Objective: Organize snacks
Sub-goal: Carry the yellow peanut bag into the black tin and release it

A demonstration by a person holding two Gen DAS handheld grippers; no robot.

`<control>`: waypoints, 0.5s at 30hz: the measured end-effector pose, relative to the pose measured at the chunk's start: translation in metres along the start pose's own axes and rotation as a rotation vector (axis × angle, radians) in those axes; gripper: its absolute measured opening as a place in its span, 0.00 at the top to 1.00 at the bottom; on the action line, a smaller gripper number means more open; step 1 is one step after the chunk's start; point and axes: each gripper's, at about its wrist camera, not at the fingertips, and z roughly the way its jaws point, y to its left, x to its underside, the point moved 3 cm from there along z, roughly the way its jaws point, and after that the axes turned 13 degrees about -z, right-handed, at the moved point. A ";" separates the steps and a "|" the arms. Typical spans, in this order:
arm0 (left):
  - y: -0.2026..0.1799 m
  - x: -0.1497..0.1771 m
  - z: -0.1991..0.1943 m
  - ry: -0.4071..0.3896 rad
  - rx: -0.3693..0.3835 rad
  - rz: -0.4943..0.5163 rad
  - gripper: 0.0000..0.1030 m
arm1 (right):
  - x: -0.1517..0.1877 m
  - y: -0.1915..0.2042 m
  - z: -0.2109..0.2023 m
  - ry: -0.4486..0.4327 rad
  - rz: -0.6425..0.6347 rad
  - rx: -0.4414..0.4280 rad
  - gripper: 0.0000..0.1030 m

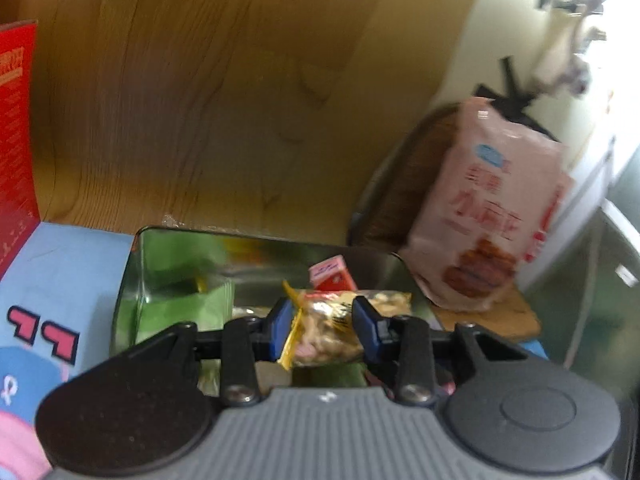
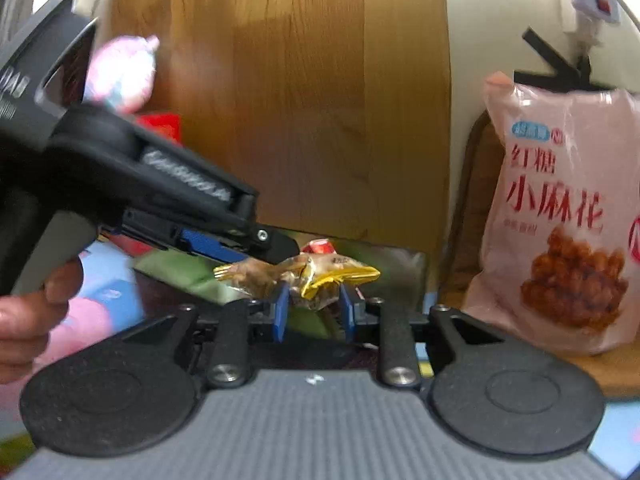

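Tin (image 1: pixel 136 264) holds green packets (image 1: pixel 188 304); both grippers' fingers clamp gold-wrapped snacks (image 1: pixel 324 324).

Two gold-wrapped snacks sit between my jaws — one (image 1: pixel 320 328) left, one (image 2: pixel 316 284) right. Beyond them: one metal tin (image 1: pixel 256 248), one red packet (image 1: pixel 332 274) and — right of the jaws — one pink bag (image 2: pixel 560 216).

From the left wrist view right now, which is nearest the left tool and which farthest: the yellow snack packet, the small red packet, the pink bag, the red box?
1. Yellow snack packet: between the left tool pads.
2. Small red packet: just behind, in the metal tin.
3. Pink bag: farther right, beside the tin.
4. Red box: far left edge; too close to call against the bag.
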 end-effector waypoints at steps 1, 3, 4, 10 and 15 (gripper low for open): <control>-0.001 -0.001 0.005 -0.010 -0.008 0.000 0.60 | 0.002 0.004 0.000 -0.019 -0.038 0.041 0.59; -0.005 -0.001 0.010 -0.031 -0.027 0.007 0.49 | 0.004 0.009 -0.008 -0.041 -0.070 0.097 0.51; -0.005 0.000 0.010 -0.039 -0.024 0.011 0.47 | 0.005 0.011 -0.014 -0.052 -0.069 0.098 0.50; -0.010 0.015 -0.021 -0.049 0.031 0.041 0.47 | 0.015 0.007 -0.059 -0.092 0.028 0.094 0.48; 0.007 0.045 -0.077 -0.060 0.089 0.064 0.42 | 0.030 0.007 -0.094 -0.096 0.160 -0.009 0.46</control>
